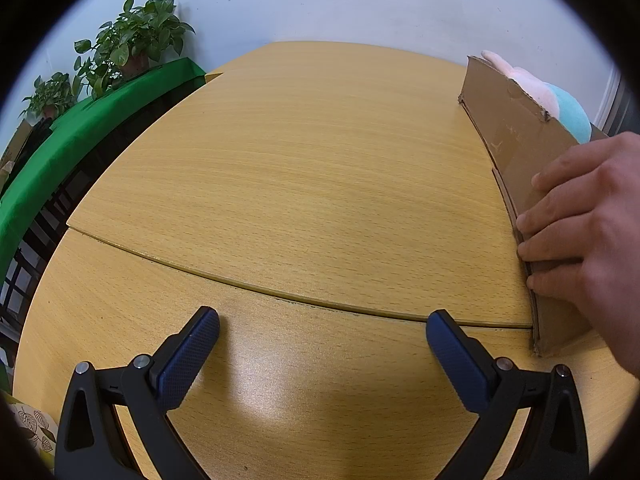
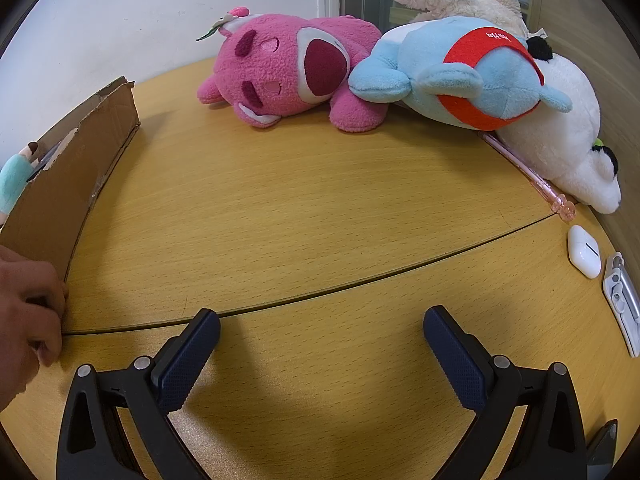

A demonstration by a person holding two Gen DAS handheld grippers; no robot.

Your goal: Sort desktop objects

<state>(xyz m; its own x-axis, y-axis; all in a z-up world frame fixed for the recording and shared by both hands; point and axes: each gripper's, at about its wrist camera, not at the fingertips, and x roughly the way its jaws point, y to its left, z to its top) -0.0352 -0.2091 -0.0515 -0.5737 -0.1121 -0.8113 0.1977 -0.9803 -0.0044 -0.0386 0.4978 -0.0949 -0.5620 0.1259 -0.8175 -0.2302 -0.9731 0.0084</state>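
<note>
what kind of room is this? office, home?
Probably an office or lab corner, not certain. A light wood desk against a plain white wall, potted plants on a green-draped ledge, plus plush toys and a cardboard box staged for sorting.

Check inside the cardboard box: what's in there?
Above the cardboard box wall, only a plush toy top shows: pink-white and light blue. The wall hides everything else inside.

In front of my left gripper (image 1: 322, 344) the wooden table (image 1: 280, 168) is bare; on its right the cardboard box (image 1: 516, 136) and a bare hand (image 1: 584, 220) on it block passage. My right gripper (image 2: 322, 344) has bare table ahead; plush toys (image 2: 360, 72) block behind, a pink pen (image 2: 532, 176) and white earbud case (image 2: 584, 251) at right.
</note>
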